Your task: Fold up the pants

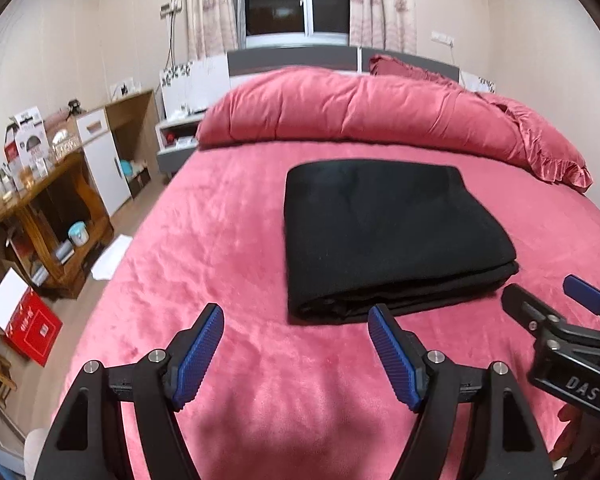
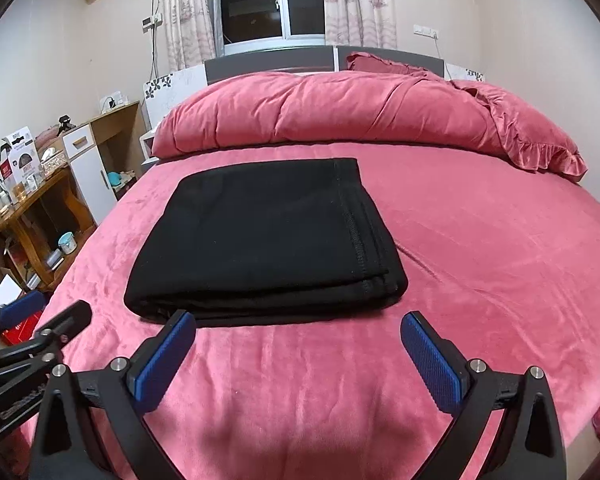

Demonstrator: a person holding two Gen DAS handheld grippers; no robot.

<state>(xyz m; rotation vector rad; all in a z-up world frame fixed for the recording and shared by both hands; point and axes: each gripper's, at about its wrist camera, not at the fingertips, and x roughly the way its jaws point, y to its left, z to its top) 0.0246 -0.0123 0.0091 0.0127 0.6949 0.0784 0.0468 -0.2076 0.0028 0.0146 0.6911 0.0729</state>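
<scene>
Pants (image 1: 395, 240) sit folded on the bed (image 1: 228, 240), soft and limp; both tools, left (image 1: 296, 356) and right (image 2: 300, 360), gape empty. Best grab: the stitched hem edge.

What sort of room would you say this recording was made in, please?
Most likely a home bedroom: folded black pants lie on a pink-covered bed with a rolled duvet, below a curtained window.

Beside the bed (image 1: 228, 240), the clutter on the wooden shelf unit (image 1: 60, 216) is too small and blurred to name. The red box (image 1: 34, 330) on the floor below it has unreadable print. The window (image 2: 272, 0) behind the bed's headboard is cut off by the top edge. The right gripper (image 1: 547, 300) runs off the left wrist view's right edge.
</scene>
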